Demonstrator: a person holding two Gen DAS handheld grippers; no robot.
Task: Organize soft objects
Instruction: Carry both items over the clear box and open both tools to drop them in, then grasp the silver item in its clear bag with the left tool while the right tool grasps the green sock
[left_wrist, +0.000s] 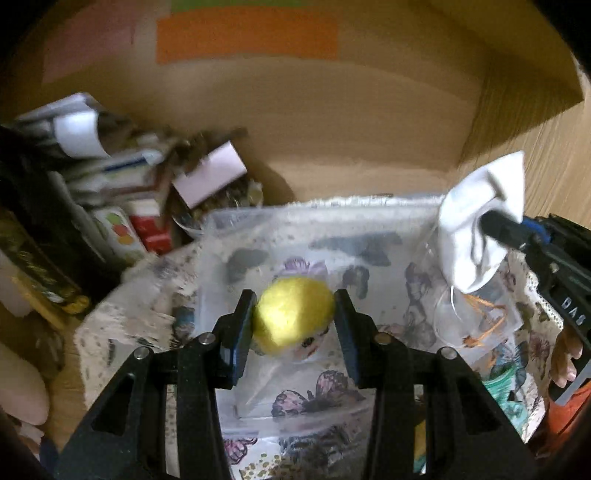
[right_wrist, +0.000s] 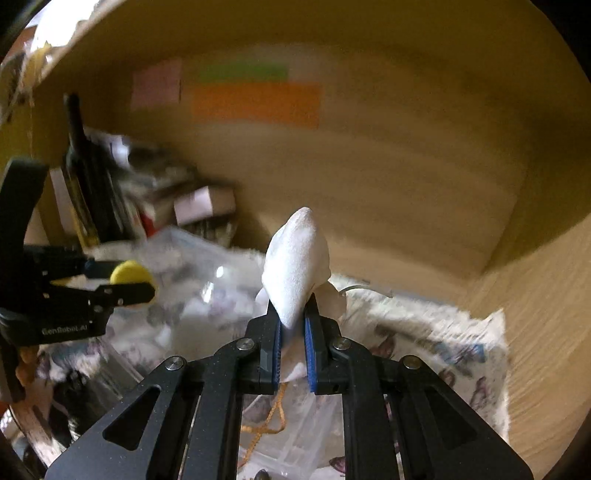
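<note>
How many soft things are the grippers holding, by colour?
Yellow: 1, the fuzzy ball in the left gripper.
White: 1, the cloth in the right gripper.
Total: 2

Clutter pile (left_wrist: 122, 192) motion-blurred — items unreadable; butterfly cloth (left_wrist: 122, 332) cut off below.

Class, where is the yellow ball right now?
The yellow ball is clamped in the left gripper, above the clear box on the butterfly cloth, left of the white cloth.
</note>
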